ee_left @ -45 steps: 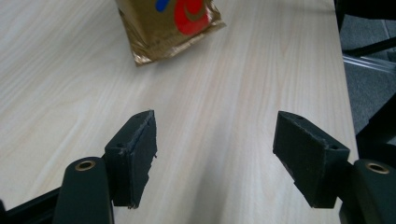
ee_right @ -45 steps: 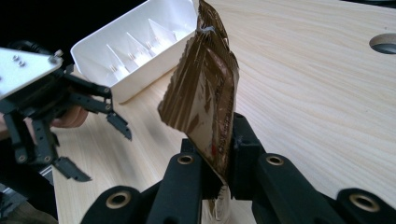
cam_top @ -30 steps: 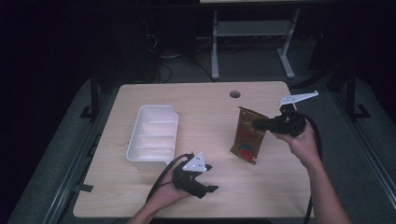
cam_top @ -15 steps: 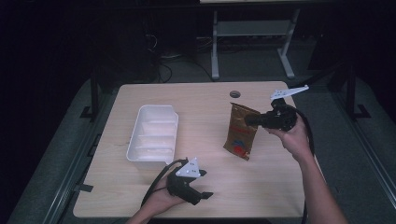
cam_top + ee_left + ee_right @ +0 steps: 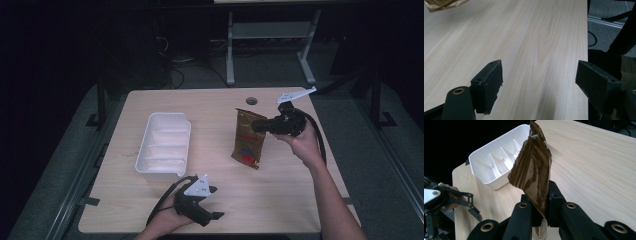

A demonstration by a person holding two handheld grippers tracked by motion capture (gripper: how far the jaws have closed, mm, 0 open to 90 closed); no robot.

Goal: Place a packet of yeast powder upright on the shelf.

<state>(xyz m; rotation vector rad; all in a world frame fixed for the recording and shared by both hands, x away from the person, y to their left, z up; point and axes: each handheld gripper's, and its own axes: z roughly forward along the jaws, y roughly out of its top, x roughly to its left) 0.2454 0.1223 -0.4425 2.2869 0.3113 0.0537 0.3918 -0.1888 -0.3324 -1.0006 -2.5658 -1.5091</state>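
Clamped between the jaws of the right gripper (image 5: 261, 125) is a crinkled brown foil snack pouch with red and blue print (image 5: 248, 139), pinched along one edge so that it hangs upright over the right half of the pale wooden table (image 5: 210, 105); from the high view its lower corner looks close to the tabletop, though whether it touches cannot be told. In the right gripper view the two black jaws press flat against the pouch (image 5: 534, 175) on both sides, the foil rising between them toward a white plastic bin with ribbed dividers inside (image 5: 499, 162). That bin (image 5: 165, 145) sits on the left half of the table, well apart from the pouch. Near the front edge, the left gripper (image 5: 214, 202) is held low in the person's hand with its jaws spread wide and nothing between them; the left gripper view shows bare wood grain in the gap and a corner of the pouch (image 5: 444, 4) at the top left.
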